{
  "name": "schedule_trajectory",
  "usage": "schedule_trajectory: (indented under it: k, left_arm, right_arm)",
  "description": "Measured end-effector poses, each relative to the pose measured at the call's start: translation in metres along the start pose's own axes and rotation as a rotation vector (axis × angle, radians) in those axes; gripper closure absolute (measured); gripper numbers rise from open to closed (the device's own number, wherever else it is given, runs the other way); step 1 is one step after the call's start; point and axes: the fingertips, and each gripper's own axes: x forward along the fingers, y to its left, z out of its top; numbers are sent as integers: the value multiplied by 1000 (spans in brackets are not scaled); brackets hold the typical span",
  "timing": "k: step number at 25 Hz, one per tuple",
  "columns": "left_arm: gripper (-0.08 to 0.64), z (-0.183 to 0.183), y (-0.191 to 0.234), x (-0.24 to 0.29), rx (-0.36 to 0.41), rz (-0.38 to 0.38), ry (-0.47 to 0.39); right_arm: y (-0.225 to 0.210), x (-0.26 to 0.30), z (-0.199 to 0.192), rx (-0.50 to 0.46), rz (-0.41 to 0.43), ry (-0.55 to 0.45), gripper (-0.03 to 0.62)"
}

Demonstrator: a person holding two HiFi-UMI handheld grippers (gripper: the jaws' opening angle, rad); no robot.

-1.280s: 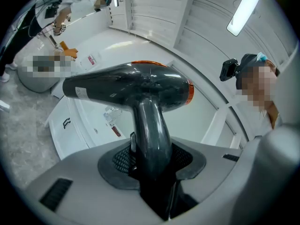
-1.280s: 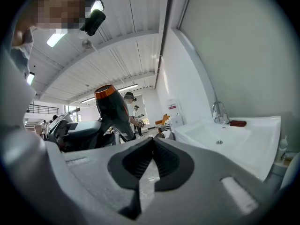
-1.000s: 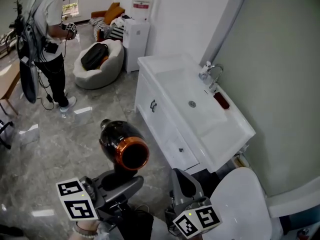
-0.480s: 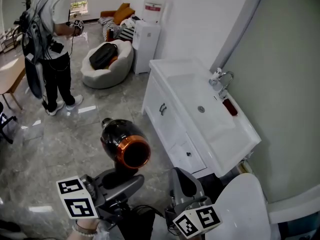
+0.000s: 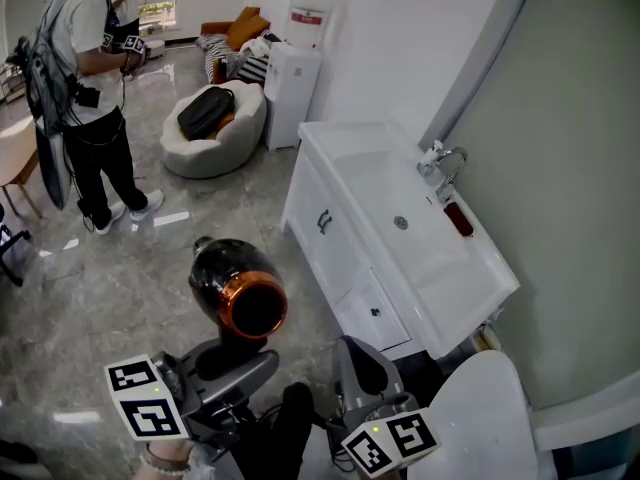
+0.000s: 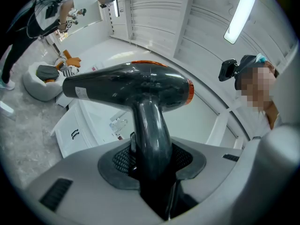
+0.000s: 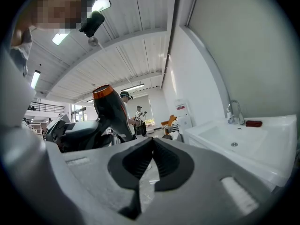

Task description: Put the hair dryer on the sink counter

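1. Left gripper view: my left gripper point(image 6: 152, 165) is clamped on the handle of the hair dryer point(image 6: 136, 86), both pads pressing its sides, the black body lying crosswise above my jaws.
2. Head view: the hair dryer stands upright out of that gripper, its orange-ringed end facing back toward me, over the grey floor point(image 5: 150, 268) and to the left of the white cabinet point(image 5: 340, 258).
3. It is not on the sink counter point(image 5: 470, 268); the counter lies to its right, apart from it, with the faucet point(image 5: 440, 163) and a small red thing point(image 5: 458, 218) at the wall side.
4. Right gripper view: my right gripper point(image 7: 152, 142) has its jaws together at the tips, nothing between them.
5. Far left, a person point(image 5: 85, 88) stands near a white beanbag point(image 5: 205, 133).
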Motion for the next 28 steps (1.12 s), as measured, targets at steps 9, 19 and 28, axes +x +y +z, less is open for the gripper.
schedule_trajectory:
  k: [9,19,28]
  left_arm:
    - [393,2,10,1,2,18,-12]
    - [393,22,26,23,-4,18,-5]
    - [393,42,62,58,-20,66,-36]
  right_arm:
    - [-2,11,-2,2,26,-6,595]
    - [-16,45,5,24,44,3,595]
    - [-53,90,9,32,88,26,595]
